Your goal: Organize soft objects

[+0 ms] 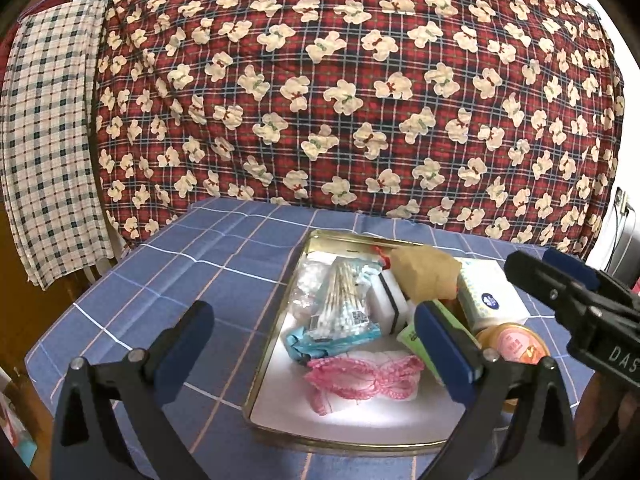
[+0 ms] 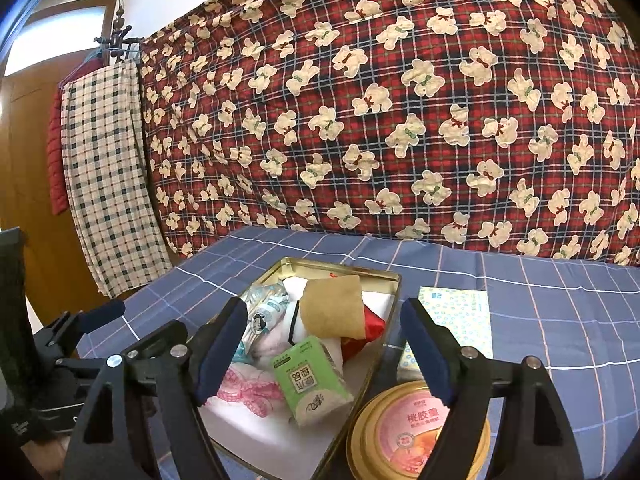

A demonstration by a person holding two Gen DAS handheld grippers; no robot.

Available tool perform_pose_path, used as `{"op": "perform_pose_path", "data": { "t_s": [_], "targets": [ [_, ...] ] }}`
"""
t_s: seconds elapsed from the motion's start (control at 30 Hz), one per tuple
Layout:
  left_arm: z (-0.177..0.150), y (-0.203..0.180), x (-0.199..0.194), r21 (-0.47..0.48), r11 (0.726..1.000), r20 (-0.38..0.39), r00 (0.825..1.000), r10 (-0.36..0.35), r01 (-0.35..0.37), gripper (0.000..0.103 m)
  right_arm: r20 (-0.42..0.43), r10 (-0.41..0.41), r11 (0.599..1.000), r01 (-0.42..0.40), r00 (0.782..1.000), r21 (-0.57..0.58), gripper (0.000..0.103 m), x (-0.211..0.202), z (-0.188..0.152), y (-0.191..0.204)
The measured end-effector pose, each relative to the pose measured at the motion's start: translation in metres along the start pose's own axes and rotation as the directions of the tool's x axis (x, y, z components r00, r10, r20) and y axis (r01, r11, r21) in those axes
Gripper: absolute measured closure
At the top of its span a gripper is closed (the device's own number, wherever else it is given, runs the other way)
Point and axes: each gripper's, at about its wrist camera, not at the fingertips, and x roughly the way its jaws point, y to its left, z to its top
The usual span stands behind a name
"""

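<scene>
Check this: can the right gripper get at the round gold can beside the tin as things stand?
Probably yes: the right gripper is open and empty, and the round gold can stands uncovered outside the tin, just below its fingers.

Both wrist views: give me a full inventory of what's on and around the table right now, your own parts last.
tin tray: one, gold rim, on the blue checked tablecloth
cotton swab pack: one, clear and teal, in the tray
pink mesh bundle: one, in the tray, near end
green tissue pack: one, in the tray
tan cloth: one, on the pile at the tray's far end
red item: one, under the tan cloth
tissue box: one, white with dots, right of the tray
round tin: one, gold with pink lid, right of the tray
bear-print quilt: one, red plaid, hanging behind
checked cloth: one, hanging left
left gripper: fingers open, empty
right gripper: fingers open, empty
</scene>
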Motion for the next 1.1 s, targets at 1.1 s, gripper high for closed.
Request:
{"op": "perform_pose_path", "data": {
  "t_s": [1.1],
  "targets": [
    [0.000, -0.009, 0.002, 0.015, 1.000, -0.027, 1.000, -0.011, 0.011, 0.001, 0.006, 0.001, 1.000, -0.001, 1.000, 0.011, 0.022, -0.002, -0.002, -0.004]
  ]
}}
